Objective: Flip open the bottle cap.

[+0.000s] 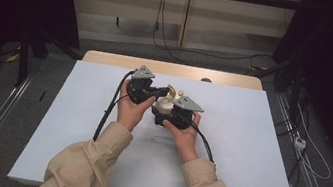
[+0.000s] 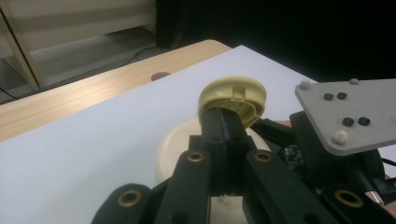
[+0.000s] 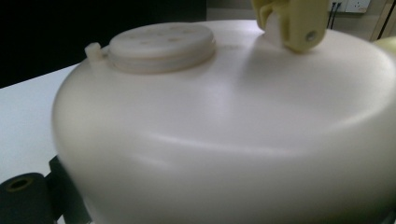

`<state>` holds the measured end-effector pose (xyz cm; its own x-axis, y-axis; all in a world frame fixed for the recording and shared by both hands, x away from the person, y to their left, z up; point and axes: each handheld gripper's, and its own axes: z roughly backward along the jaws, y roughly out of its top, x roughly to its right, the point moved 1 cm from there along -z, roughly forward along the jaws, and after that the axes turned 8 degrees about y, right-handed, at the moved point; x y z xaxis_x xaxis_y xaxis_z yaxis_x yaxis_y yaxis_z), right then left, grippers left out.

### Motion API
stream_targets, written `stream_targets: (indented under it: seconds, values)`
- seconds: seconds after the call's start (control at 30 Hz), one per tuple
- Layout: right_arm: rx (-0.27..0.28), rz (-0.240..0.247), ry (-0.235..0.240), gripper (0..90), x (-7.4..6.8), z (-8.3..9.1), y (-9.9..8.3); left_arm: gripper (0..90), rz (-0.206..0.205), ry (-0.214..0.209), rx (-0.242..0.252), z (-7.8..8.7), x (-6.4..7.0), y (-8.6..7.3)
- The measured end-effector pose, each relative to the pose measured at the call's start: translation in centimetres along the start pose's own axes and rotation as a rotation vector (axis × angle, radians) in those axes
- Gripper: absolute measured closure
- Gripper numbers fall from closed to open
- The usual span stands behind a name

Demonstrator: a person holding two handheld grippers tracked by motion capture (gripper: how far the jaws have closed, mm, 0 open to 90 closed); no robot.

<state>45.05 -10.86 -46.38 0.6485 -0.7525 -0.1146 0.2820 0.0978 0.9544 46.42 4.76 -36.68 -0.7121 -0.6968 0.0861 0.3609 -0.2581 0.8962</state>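
Your left hand-held gripper [image 2: 224, 135] is clamped on the yellow lid [image 2: 232, 99], flipped up above the cream pot [image 3: 224, 140] mid-counter [image 1: 73, 124]. The right hand-held gripper [image 1: 171, 117] braces the pot (jaw state unclear). Next, swing the lid gently.

Cream, yellow and black over a pale tabletop

A cream-white container [image 3: 224, 140] with a matching cream-white perforated cap [image 3: 161, 46] carries a duller yellow lid [image 2: 232, 99] on a yellow hinge [image 3: 292, 21]. Both the left gripper [image 2: 224, 126] and right gripper [image 1: 167, 116] are black with brass-coloured rivets and grey top plates. The table [image 1: 246, 151] is pale bluish-white with a light wood-grain far edge. The person's sleeves [image 1: 87, 167] are beige.
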Motion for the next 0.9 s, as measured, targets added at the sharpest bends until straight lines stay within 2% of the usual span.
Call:
stream_targets:
  seconds: [0.9]
  values:
    - [-0.004, -0.002, 0.0, 6.3, -0.05, 0.03, 0.06, 90.0, -0.008, -0.01, 0.006, -0.49, 0.51, 0.59]
